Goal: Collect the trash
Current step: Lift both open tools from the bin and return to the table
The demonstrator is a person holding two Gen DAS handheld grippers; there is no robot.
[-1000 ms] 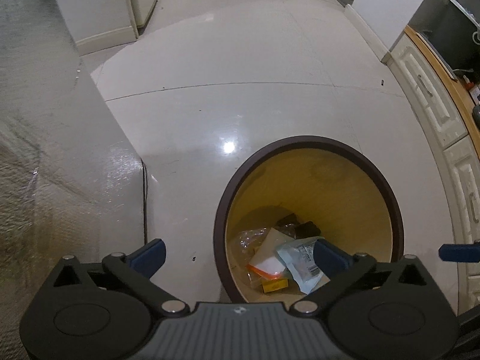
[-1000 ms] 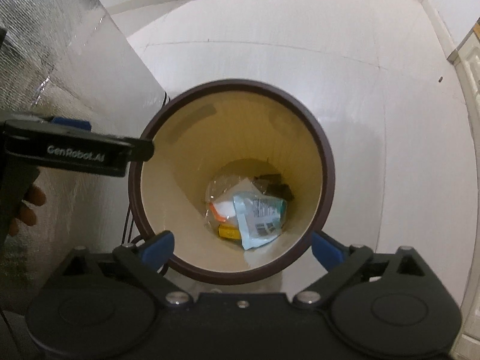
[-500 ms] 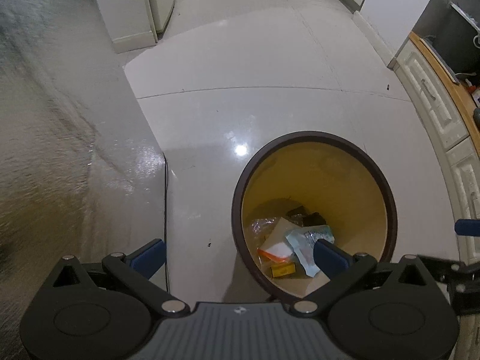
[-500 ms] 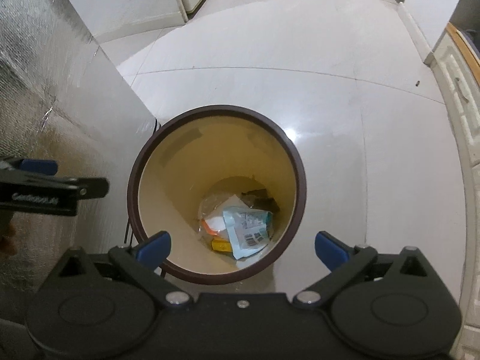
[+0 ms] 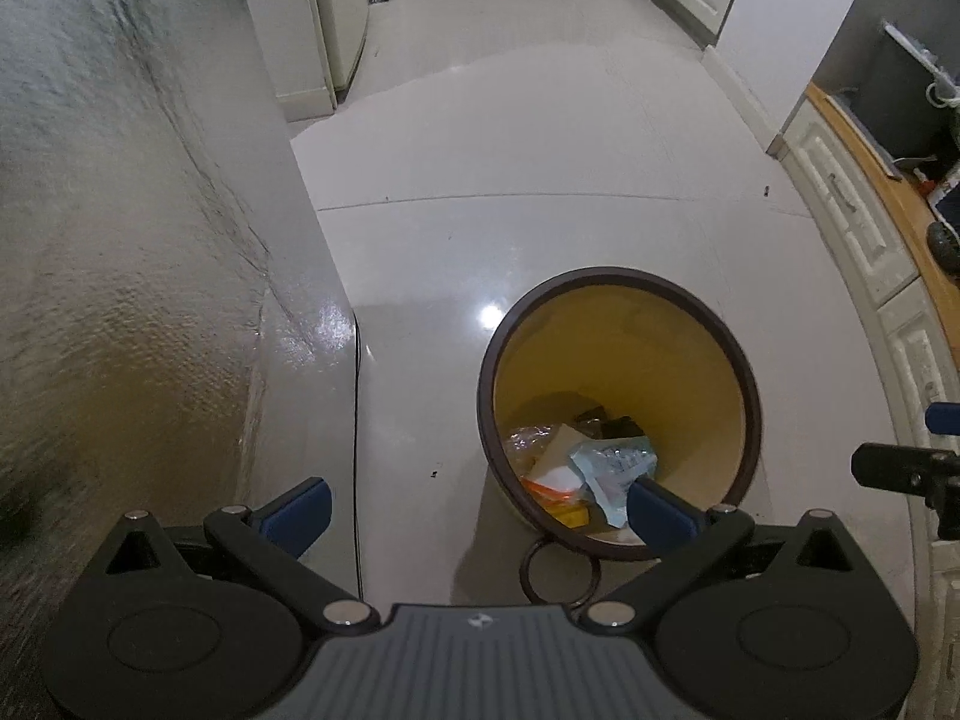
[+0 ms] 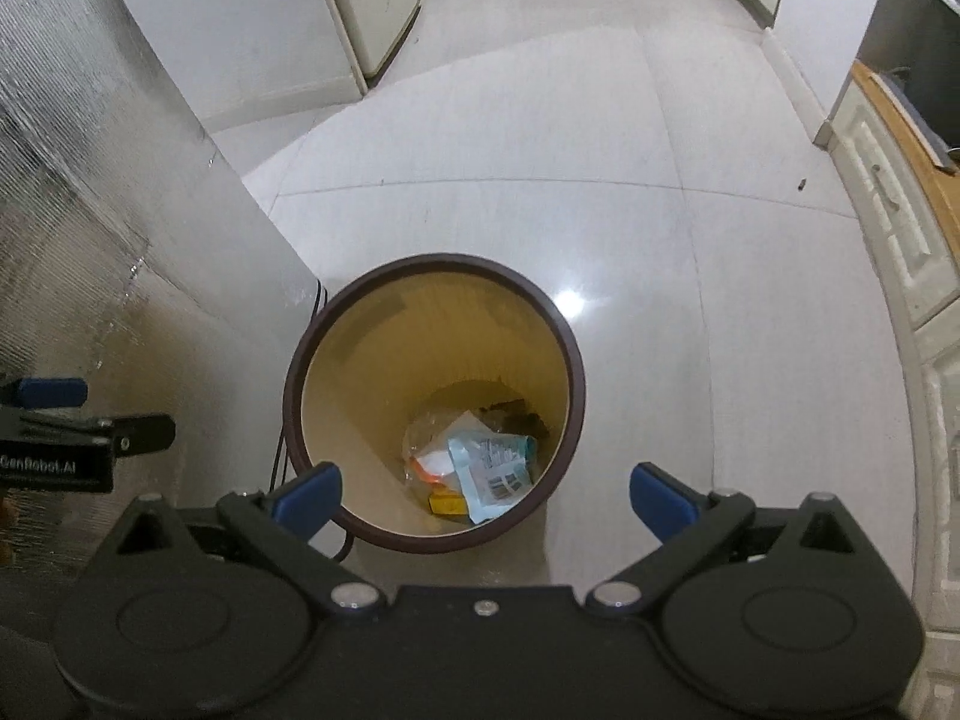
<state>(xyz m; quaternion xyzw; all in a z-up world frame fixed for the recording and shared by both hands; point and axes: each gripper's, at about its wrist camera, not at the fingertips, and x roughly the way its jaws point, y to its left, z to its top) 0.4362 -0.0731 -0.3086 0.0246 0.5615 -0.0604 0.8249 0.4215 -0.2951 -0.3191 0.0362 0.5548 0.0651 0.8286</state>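
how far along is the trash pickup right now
Done: several wrappers, including a pale blue packet, already lie at the bottom of the bin. In hand: nothing; the left gripper and right gripper are both open and empty. Left: only small dark specks show on the floor.

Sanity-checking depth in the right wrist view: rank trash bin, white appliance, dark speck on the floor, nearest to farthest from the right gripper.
From the right gripper:
1. Trash bin: directly ahead, its rim overlapping the left fingertip in the image.
2. Dark speck on the floor: far right, near the cabinets.
3. White appliance: upper left, farthest back.
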